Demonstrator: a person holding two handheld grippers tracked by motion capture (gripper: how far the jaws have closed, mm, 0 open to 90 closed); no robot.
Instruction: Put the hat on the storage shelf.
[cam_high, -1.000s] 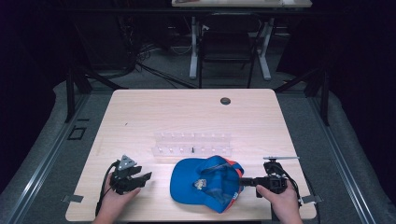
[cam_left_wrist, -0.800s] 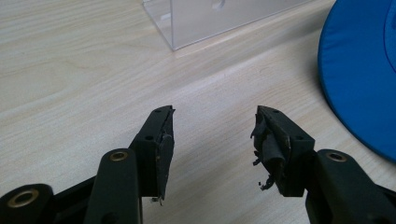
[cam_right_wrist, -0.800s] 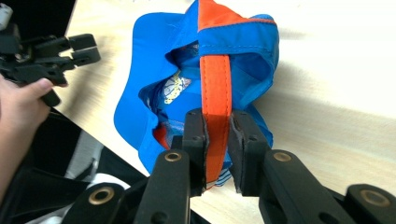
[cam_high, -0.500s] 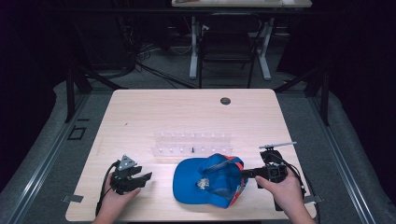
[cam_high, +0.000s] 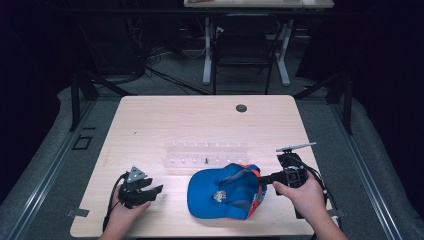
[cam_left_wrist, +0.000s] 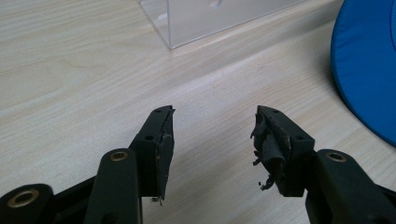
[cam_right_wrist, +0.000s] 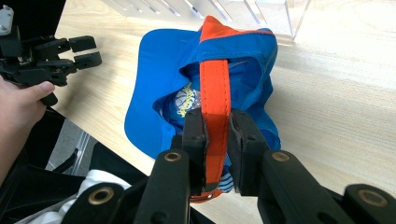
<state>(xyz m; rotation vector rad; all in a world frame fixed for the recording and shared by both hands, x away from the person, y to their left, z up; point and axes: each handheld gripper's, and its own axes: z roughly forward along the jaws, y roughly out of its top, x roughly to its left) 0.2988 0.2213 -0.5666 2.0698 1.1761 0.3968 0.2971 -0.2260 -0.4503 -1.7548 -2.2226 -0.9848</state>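
A blue cap (cam_high: 220, 192) with an orange strap (cam_right_wrist: 215, 88) lies upside down near the table's front edge. My right gripper (cam_right_wrist: 216, 126) is shut on the orange strap at the cap's back, and it sits at the cap's right side (cam_high: 265, 180) in the high view. My left gripper (cam_high: 152, 191) rests on the table to the left of the cap, open with nothing between its jaws (cam_left_wrist: 212, 128). The cap's blue brim (cam_left_wrist: 369, 65) shows at the right of the left gripper view.
A clear plastic rack (cam_high: 205, 152) stands just behind the cap, its corner (cam_left_wrist: 205, 21) ahead of the left gripper. A small black disc (cam_high: 241, 107) lies at the far side of the wooden table (cam_high: 165, 120). The table's front edge (cam_high: 200, 234) is close below both hands.
My right gripper has lifted and moved away from the front edge with the strap, and the cap has shifted and tilted with it. The left gripper has stayed put.
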